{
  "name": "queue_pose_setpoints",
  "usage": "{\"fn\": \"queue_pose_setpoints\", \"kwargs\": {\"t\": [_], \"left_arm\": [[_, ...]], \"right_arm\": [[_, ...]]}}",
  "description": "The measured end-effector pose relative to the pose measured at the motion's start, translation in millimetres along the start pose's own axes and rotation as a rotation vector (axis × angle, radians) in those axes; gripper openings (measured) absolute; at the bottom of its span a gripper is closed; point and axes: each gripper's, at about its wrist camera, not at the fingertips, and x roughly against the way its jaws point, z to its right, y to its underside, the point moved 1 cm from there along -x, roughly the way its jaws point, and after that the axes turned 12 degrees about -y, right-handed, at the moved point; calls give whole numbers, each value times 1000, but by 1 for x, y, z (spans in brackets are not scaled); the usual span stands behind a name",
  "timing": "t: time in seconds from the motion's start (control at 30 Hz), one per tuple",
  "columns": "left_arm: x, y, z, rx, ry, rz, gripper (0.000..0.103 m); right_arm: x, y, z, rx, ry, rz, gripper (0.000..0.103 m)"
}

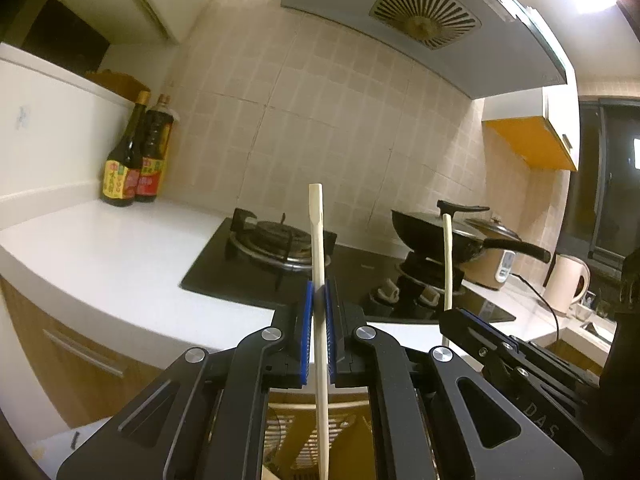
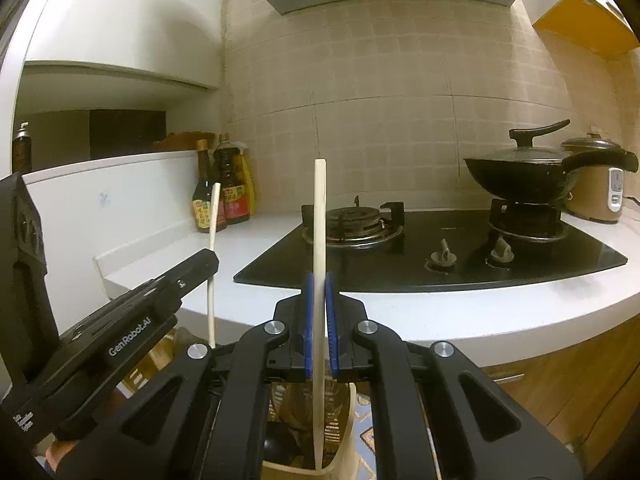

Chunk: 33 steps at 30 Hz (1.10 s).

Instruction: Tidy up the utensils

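Your left claw (image 1: pixel 318 300) clamps one chopstick (image 1: pixel 316 232) upright; your right claw (image 2: pixel 319 292) clamps another (image 2: pixel 320 216). Below both sits the holder (image 2: pixel 344 440). Tilt either and its lower tip may catch the rim, I'd judge.

**Obscured and cropped items**

Left chopstick (image 1: pixel 320 264): lower end cut off by the frame's bottom edge. Right chopstick (image 2: pixel 320 264): lower end drops into the holder (image 2: pixel 344 432), tip hidden. Holder contents are too dark to identify. Bottle labels (image 2: pixel 236 204) are illegible. The rice cooker (image 2: pixel 596 192) is partly hidden behind the wok (image 2: pixel 524 180).
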Motion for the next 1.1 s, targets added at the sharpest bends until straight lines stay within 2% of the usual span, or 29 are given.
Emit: {"fn": "queue_pose_setpoints", "kwargs": {"t": [0.2, 0.27, 0.33, 0.4, 0.53, 0.6, 0.67, 0.83, 0.93, 1.07, 1.1], "left_arm": [[11, 2, -2, -10, 30, 6, 5], [17, 4, -4, -15, 43, 3, 6], [23, 3, -8, -18, 48, -2, 14], [30, 2, -13, -5, 61, -10, 40], [52, -2, -28, 16, 95, -45, 48], [68, -2, -37, 12, 99, -61, 63], [85, -1, -46, 20, 105, -61, 72], [125, -1, -58, 22, 111, -75, 80], [148, -1, -60, 15, 105, -65, 83], [176, 0, -61, 9, 100, -47, 85], [181, 0, -62, 7, 99, -45, 86]], "right_arm": [[13, 8, -7, 25, -9, 22, 5], [18, 12, -9, 34, -18, 4, 5], [24, 14, -11, 32, -28, -15, 5], [31, 18, -13, 26, -44, -44, 7], [46, 24, -13, -1, -69, -96, 8], [56, 29, -11, -32, -84, -124, 8], [65, 34, -10, -66, -100, -147, 8], [92, 45, -16, -137, -113, -188, 10], [108, 48, -26, -150, -135, -202, 20], [130, 47, -44, -121, -120, -183, 58], [138, 46, -50, -105, -113, -165, 60]]}}
